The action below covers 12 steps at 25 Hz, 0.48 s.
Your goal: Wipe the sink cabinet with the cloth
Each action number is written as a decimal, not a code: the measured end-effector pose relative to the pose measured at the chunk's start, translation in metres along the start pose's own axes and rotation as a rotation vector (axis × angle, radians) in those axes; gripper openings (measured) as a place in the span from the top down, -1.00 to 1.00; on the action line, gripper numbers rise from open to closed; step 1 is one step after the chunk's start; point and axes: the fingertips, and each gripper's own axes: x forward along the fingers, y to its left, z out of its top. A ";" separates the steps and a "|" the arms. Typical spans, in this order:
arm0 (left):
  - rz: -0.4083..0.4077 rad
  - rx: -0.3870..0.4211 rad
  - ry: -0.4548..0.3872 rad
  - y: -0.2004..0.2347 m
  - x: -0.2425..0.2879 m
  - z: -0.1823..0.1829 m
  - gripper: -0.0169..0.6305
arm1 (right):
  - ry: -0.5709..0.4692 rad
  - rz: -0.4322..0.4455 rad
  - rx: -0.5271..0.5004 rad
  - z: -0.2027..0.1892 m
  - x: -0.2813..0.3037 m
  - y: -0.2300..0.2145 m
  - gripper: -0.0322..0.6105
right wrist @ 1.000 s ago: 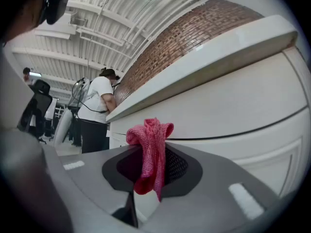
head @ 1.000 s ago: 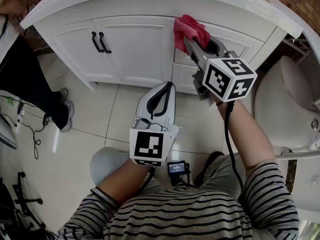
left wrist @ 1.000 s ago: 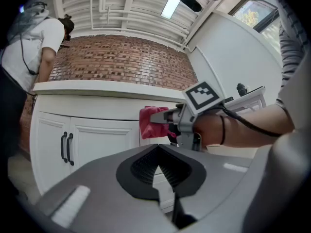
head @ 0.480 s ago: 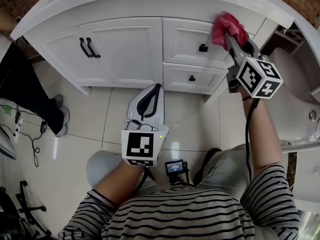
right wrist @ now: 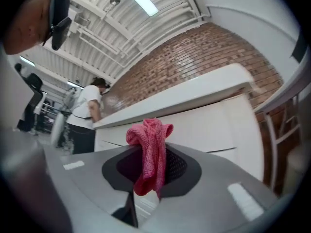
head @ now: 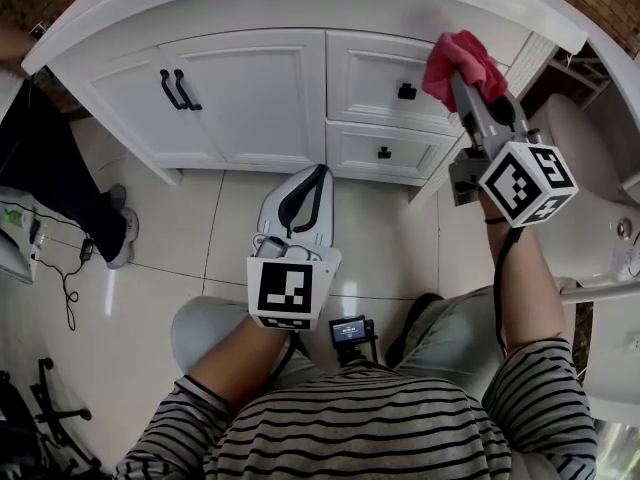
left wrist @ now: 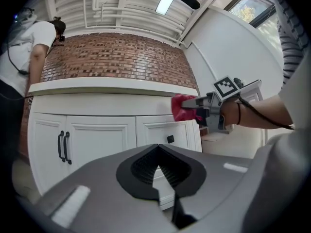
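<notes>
A white sink cabinet (head: 260, 93) with two doors and two drawers stands before me under a white countertop. My right gripper (head: 458, 76) is shut on a bunched red cloth (head: 458, 60), which rests against the cabinet's top right corner beside the upper drawer (head: 385, 68). The right gripper view shows the cloth (right wrist: 149, 152) hanging from the closed jaws in front of the cabinet face (right wrist: 204, 125). My left gripper (head: 310, 178) is held low over the floor, shut with nothing in it. In the left gripper view the cloth (left wrist: 183, 108) and right gripper (left wrist: 194, 102) show at the cabinet's right end.
A toilet (head: 585, 198) stands at the right beside the cabinet. A person in dark trousers (head: 45, 168) stands at the left, with cables on the tiled floor (head: 180, 258). A brick wall (left wrist: 112, 57) rises behind the countertop. My knees are below.
My right gripper carried the cloth rightwards along the cabinet's top, from between the doors and drawers to the right corner. The left gripper stayed low and shut.
</notes>
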 end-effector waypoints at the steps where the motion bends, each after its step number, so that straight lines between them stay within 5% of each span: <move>1: -0.003 0.004 0.001 -0.001 0.000 -0.001 0.97 | 0.007 0.078 -0.001 -0.009 0.017 0.030 0.65; 6: 0.004 0.024 0.025 -0.003 0.004 -0.011 0.97 | 0.100 0.263 -0.144 -0.064 0.093 0.121 0.65; 12: 0.014 0.041 0.030 0.005 0.004 -0.015 0.97 | 0.169 0.109 -0.187 -0.091 0.102 0.065 0.65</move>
